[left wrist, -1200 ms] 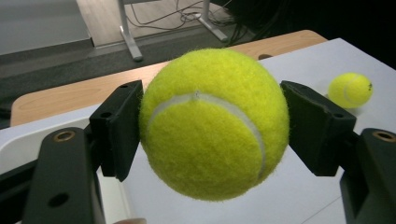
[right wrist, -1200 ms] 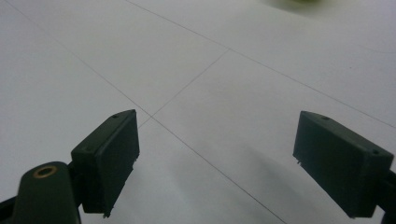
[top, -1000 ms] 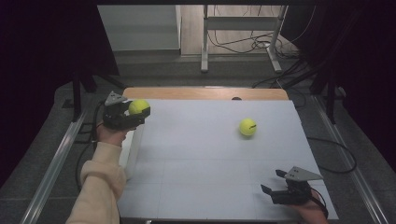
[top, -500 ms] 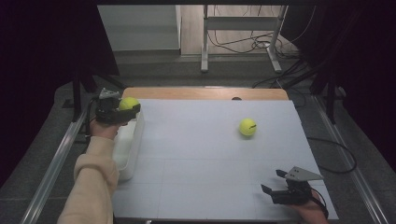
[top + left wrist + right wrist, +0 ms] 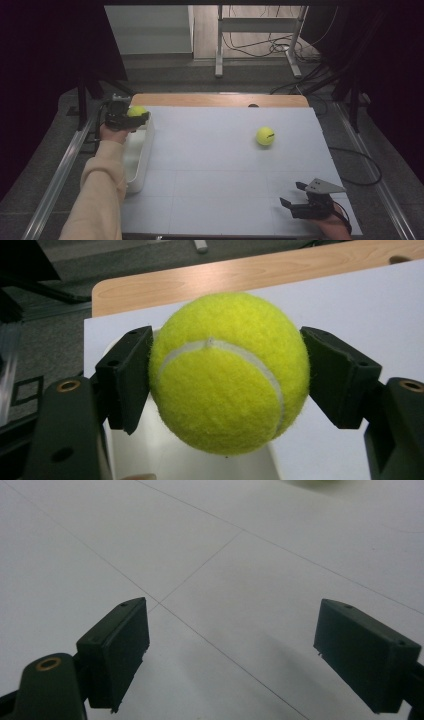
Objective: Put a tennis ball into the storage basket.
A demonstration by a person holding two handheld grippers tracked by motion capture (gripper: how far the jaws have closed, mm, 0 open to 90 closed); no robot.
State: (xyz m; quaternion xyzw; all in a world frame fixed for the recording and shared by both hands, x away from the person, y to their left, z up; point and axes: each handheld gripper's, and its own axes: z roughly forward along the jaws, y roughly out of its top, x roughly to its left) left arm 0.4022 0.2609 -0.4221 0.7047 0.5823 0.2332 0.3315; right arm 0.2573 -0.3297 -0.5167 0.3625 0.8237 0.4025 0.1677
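Tennis ball (image 5: 227, 372) in claw, over bin (image 5: 139, 159)

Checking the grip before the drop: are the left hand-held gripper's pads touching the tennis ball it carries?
Touching. In the left gripper view both black pads of the left hand-held gripper press against the sides of the tennis ball, with no gap showing.

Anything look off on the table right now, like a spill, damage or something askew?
Nothing stands out. The left gripper holds a tennis ball squarely between its jaws above the white bin. The other tennis ball sits loose on the white table; the right gripper rests open, holding nothing.
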